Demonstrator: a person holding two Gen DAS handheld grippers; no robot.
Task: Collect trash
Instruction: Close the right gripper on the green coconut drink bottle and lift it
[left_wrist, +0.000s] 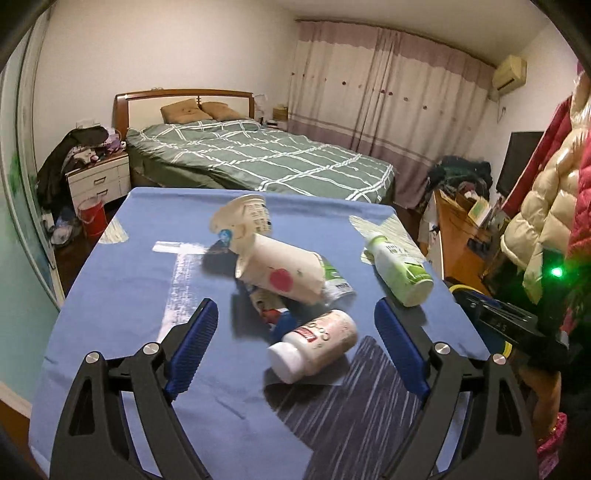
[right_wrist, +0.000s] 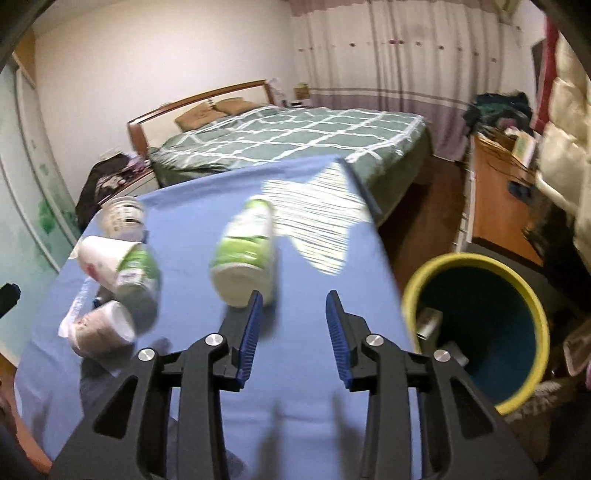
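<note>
Left gripper (left_wrist: 295, 332): jaws wide, empty, above the brown-and-white bottle (left_wrist: 314, 345).
Right gripper (right_wrist: 294, 325): jaws partly apart, empty, green-and-white bottle (right_wrist: 245, 251) just ahead.
Trash: bottles and paper cup (left_wrist: 280, 273) lie on the blue tablecloth (left_wrist: 122, 295).
Bin (right_wrist: 476, 266): yellow-rimmed, beside the table's right edge.

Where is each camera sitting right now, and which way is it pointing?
Left wrist: on the left tool, angled down across the blue table toward the bed; its open fingers frame a brown bottle lying flat, and the other tool shows at the right edge.
Right wrist: on the right tool, angled down over the table's right side, with the yellow-rimmed bin beside it; its fingers are apart and empty.
Shared: table, bed, green-and-white bottle, paper cup.
</note>
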